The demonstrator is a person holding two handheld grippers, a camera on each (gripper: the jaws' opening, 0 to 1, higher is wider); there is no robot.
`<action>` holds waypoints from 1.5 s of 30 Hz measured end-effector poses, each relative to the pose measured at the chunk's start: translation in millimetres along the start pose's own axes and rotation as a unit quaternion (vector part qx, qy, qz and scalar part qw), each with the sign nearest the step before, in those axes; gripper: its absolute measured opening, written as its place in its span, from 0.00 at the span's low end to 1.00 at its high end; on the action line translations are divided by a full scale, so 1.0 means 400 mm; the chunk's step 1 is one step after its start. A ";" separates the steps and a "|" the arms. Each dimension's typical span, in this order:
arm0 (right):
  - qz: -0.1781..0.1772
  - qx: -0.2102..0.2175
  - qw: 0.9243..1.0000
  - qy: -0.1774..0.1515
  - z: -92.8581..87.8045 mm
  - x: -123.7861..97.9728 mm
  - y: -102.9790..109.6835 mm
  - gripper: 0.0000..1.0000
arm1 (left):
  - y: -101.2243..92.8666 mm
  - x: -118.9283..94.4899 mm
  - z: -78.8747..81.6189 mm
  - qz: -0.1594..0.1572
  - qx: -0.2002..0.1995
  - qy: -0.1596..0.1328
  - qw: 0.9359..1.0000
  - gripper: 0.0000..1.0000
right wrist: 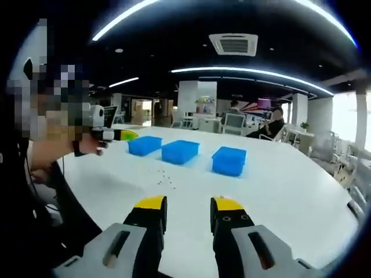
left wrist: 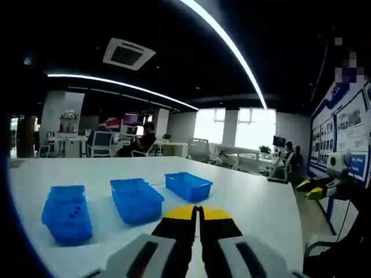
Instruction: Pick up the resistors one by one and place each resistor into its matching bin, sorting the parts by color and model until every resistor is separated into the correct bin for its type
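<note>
Three blue bins stand in a row on the white table [left wrist: 255, 202]: left bin [left wrist: 66, 212], middle bin [left wrist: 137, 200], right bin [left wrist: 188, 186]. A few small dark parts lie in the left bin. My left gripper [left wrist: 197, 212] is shut and empty, hovering in front of the bins. In the right gripper view the same bins [right wrist: 144, 145] [right wrist: 180, 151] [right wrist: 229, 160] stand beyond several tiny resistors [right wrist: 163, 174] scattered on the table. My right gripper [right wrist: 189, 204] is open and empty, short of the resistors. A hand holds the left gripper [right wrist: 119, 135] at the table's left edge.
The right gripper [left wrist: 311, 189] shows past the table's right edge. A person [right wrist: 35, 150] stands close at the left. Desks, chairs and seated people [left wrist: 142, 142] fill the room behind the table. A blue notice board [left wrist: 342, 136] lines the right wall.
</note>
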State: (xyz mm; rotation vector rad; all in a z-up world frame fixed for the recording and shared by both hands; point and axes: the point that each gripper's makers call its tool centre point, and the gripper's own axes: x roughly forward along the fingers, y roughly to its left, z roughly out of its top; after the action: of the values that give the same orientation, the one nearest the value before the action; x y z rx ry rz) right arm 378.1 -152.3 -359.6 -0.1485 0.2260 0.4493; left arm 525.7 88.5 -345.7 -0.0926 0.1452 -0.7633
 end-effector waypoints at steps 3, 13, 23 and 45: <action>-0.003 -0.005 1.000 -0.006 0.010 -0.006 0.001 0.32 | -0.007 0.028 0.017 0.000 -0.001 0.003 1.000 0.06; -0.030 -0.002 0.999 -0.017 0.024 -0.018 -0.043 0.33 | -0.032 0.249 0.131 -0.016 0.033 -0.004 0.999 0.06; -0.045 0.000 0.999 -0.027 0.038 -0.027 -0.070 0.34 | -0.087 0.554 0.198 -0.049 0.047 0.008 0.998 0.06; -0.046 0.009 0.999 -0.024 0.034 -0.017 -0.087 0.35 | -0.114 0.733 0.100 -0.040 0.067 0.069 0.994 0.37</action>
State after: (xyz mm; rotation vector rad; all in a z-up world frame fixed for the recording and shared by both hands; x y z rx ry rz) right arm 390.2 -183.4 -341.8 -0.1299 0.1747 0.3593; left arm 710.5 -146.6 -328.7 0.0837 0.2226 -0.8581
